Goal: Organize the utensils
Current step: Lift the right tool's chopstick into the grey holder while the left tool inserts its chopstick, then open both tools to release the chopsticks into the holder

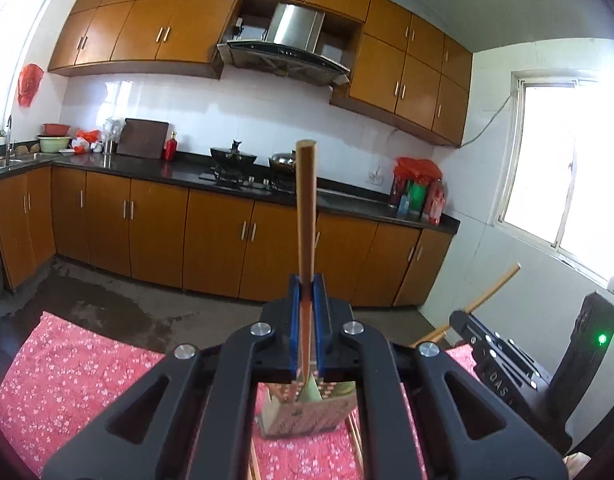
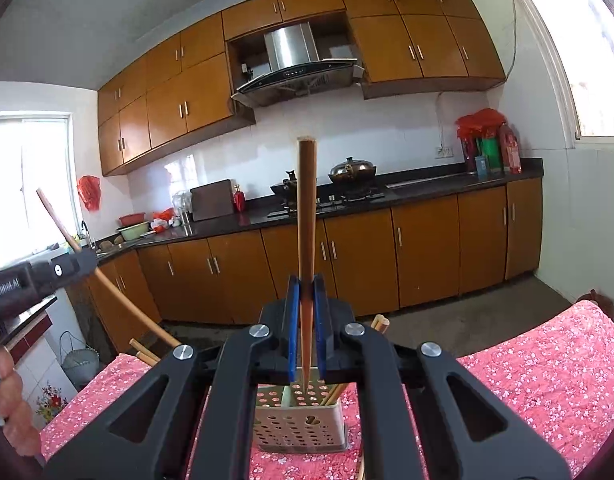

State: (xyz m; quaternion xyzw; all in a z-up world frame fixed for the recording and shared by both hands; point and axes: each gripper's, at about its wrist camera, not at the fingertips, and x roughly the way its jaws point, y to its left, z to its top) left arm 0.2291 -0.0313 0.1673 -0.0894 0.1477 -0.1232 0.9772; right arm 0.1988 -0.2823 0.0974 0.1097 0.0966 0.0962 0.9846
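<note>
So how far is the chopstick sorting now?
Done: some chopsticks already stand in the holder. In hand: the left tool and right tool each clamp one chopstick. Left: dropping both in, plus loose ones on the cloth.

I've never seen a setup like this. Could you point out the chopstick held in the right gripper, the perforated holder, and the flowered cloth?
Chopstick [image 2: 306, 216], right wrist view, on its shaft above the pads.
Perforated holder [image 2: 299, 428], right wrist view, on its front wall.
Flowered cloth [image 2: 547, 380], right wrist view, on a bare patch.
</note>
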